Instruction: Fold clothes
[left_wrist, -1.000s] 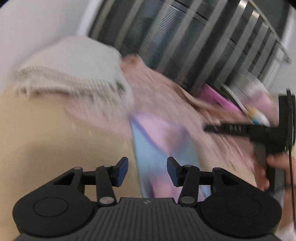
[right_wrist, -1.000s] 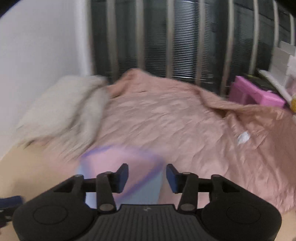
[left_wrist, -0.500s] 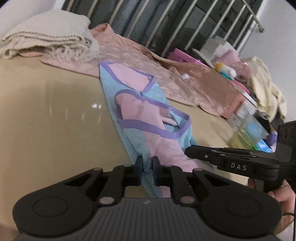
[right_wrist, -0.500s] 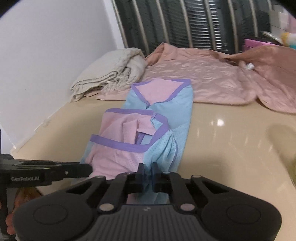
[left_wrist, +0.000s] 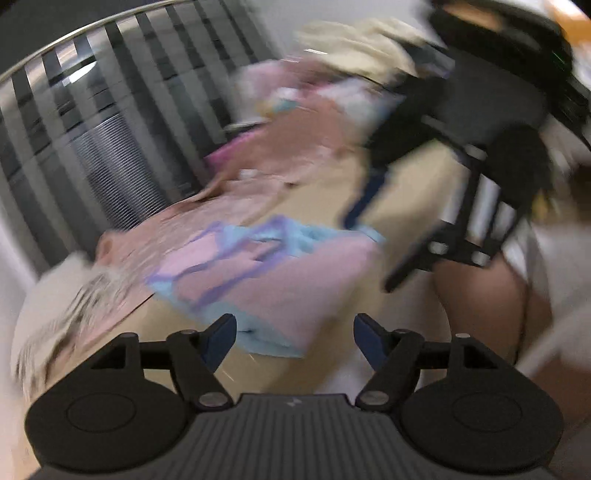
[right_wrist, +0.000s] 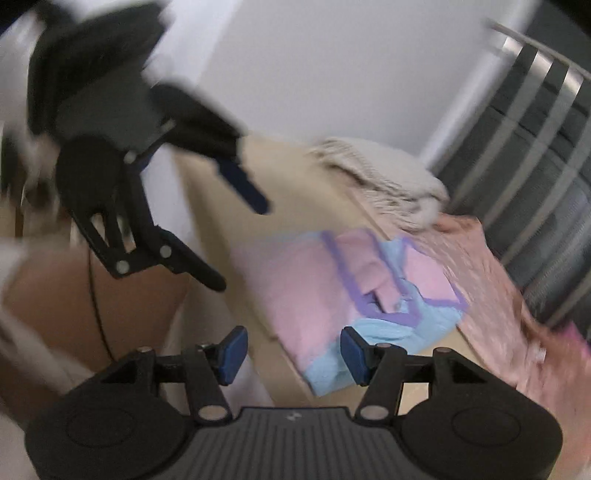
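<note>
A pink and light-blue garment with purple trim (left_wrist: 273, 273) lies folded on the beige table (left_wrist: 402, 206); it also shows in the right wrist view (right_wrist: 332, 291). My left gripper (left_wrist: 294, 338) is open and empty, raised just in front of the garment's near edge. My right gripper (right_wrist: 293, 350) is open and empty, also off the garment, at the table's edge. Each gripper appears in the other's view, lifted above the table: the right one (left_wrist: 373, 251) and the left one (right_wrist: 240, 236). Both views are motion-blurred.
A cream knitted blanket (right_wrist: 384, 177) and a salmon-pink sheet (right_wrist: 495, 295) lie on the table behind the garment. A metal-barred railing (left_wrist: 110, 147) stands behind. Piled clothes and clutter (left_wrist: 332, 85) sit at the far end.
Half a second ago both grippers were shut on the garment's near edge. Both have opened, let it go and pulled back and up; the garment now lies folded shorter.
</note>
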